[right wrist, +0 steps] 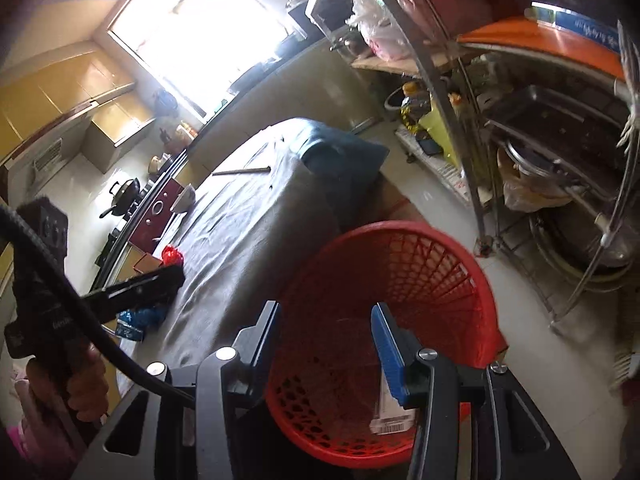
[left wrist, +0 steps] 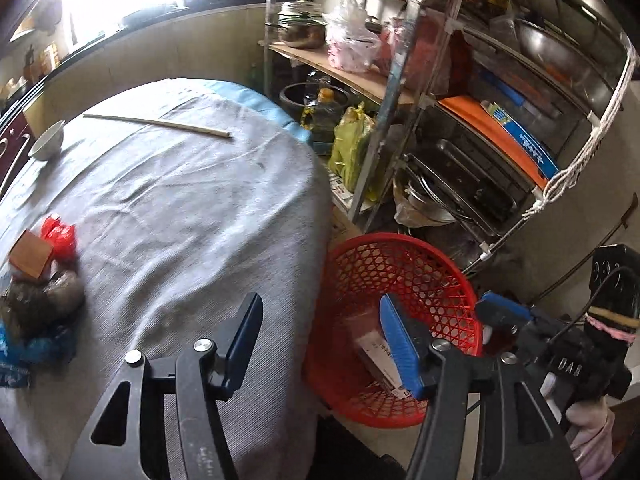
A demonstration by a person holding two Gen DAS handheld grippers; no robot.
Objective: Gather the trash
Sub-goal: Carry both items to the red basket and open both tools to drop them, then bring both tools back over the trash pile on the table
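The table (left wrist: 180,208), covered with a grey cloth, occupied the left and centre of the left wrist view, with a metal storage rack (left wrist: 460,120) of pans, trays and bags standing well apart to its right. On the floor just beside the table's edge stood a red mesh basket (left wrist: 404,276), which already held a flat carton with a barcode label (right wrist: 394,422) against its inner wall. The left gripper (left wrist: 320,344) hung over the table edge and basket rim with its jaws spread wide and nothing between them. The right gripper (right wrist: 326,344) was poised directly above the basket mouth, jaws likewise apart and empty; one blue finger pad (right wrist: 386,352) overlapped the carton in view, but contact could not be confirmed. Remaining trash lay in a cluster at the table's left edge: a small brown box (left wrist: 30,254), touching a crumpled red plastic wrapper (left wrist: 60,234), above a blurred dark clump (left wrist: 44,296) and blue wrappers (left wrist: 36,350). At the far end of the table rested a white bowl (left wrist: 48,140) and, near it, a pair of chopsticks (left wrist: 158,124) lying flat on the cloth.
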